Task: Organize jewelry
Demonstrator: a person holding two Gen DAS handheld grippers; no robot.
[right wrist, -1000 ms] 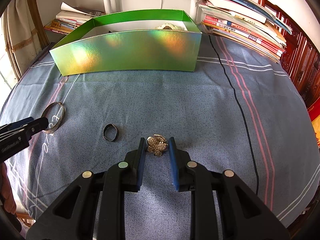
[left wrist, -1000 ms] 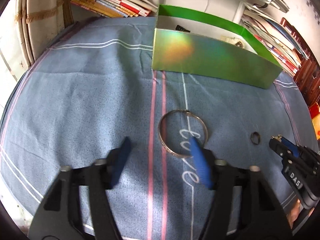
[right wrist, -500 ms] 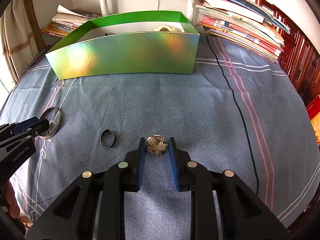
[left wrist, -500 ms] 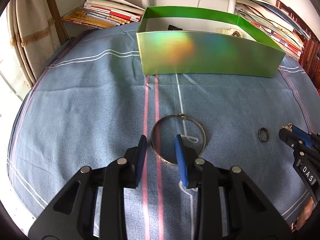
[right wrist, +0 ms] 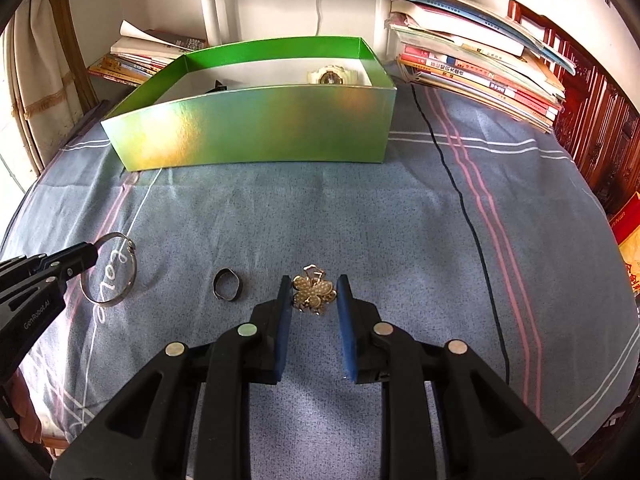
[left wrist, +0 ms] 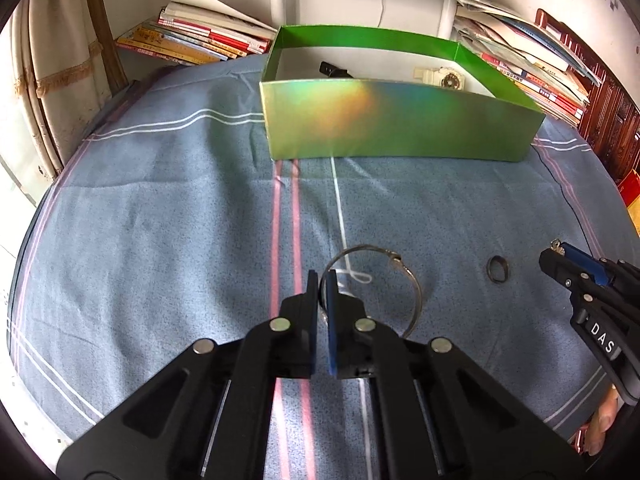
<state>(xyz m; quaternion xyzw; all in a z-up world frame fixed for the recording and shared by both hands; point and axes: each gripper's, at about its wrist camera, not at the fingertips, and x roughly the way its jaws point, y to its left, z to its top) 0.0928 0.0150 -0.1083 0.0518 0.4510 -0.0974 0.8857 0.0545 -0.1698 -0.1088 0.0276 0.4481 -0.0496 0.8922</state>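
Observation:
A silver bangle (left wrist: 414,288) lies on the blue cloth; my left gripper (left wrist: 322,280) is shut on its left rim. It also shows in the right wrist view (right wrist: 120,276), with the left gripper (right wrist: 90,255) on it. A dark ring (left wrist: 497,270) (right wrist: 227,285) lies between the grippers. A gold flower brooch (right wrist: 313,293) sits between the pads of my right gripper (right wrist: 313,294), which is closed on it, slightly lifted. A green box (right wrist: 256,136) (left wrist: 400,124) stands behind, holding a pale watch (right wrist: 330,76) and a dark item (left wrist: 334,70).
Stacks of books (right wrist: 480,68) lie behind the box at right, more books (left wrist: 200,40) at back left. A thin black cable (right wrist: 468,216) runs down the cloth on the right. A curtain (left wrist: 48,92) hangs at left.
My left gripper closed from wide open onto the bangle's left rim. The right gripper stayed around the brooch, which now sits a little higher off the cloth.

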